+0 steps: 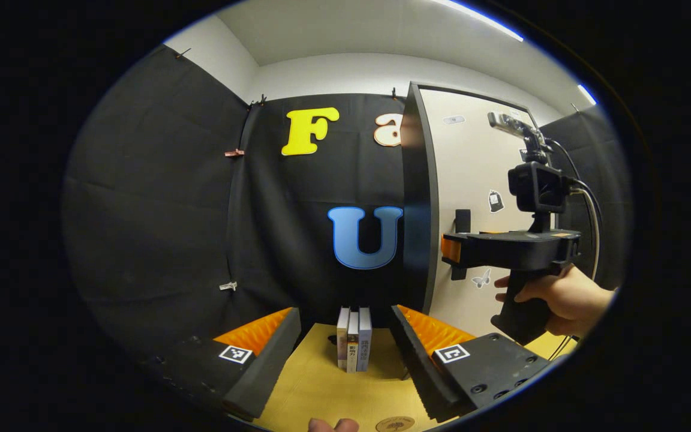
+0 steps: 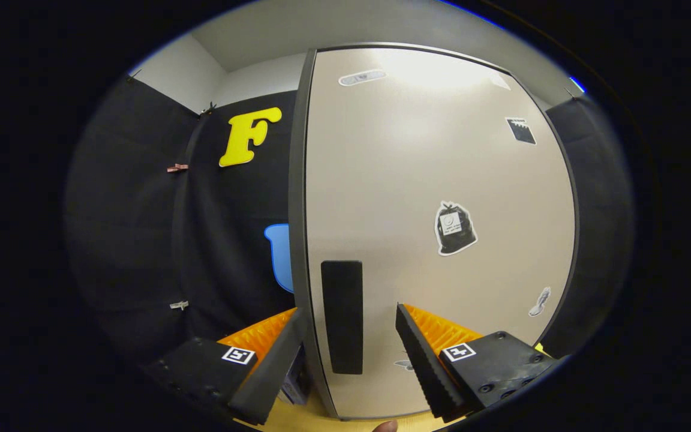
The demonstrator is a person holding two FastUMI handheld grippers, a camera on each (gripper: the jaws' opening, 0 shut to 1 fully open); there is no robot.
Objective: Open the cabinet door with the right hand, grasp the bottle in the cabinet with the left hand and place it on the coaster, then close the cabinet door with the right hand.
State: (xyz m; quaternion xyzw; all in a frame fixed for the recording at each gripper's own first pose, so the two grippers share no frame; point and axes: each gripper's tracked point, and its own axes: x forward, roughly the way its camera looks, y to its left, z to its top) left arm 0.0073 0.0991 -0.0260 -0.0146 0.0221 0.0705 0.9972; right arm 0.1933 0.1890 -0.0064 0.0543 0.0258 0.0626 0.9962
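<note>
In the left gripper view, the left tool (image 1: 345,336) is wide apart and holds nothing above the light wooden bench (image 1: 321,390). Three upright books (image 1: 354,339) stand far between its fingers. A round wooden coaster (image 1: 394,424) lies at the near edge. To the right, the tall beige cabinet door (image 1: 471,180) stands upright, and the right tool (image 1: 450,249), held by a hand (image 1: 561,297), reaches its black handle (image 1: 462,220).

In the right gripper view, the right tool (image 2: 348,342) is wide, its fingers on both sides of the door's left edge and the vertical handle (image 2: 342,315), not pressing it. The door (image 2: 441,180) carries small stickers (image 2: 455,228).

I see a beige flat cabinet door (image 2: 441,180) with a black rectangular handle (image 2: 342,316) and a black bag-shaped sticker (image 2: 454,228) on it.
</note>
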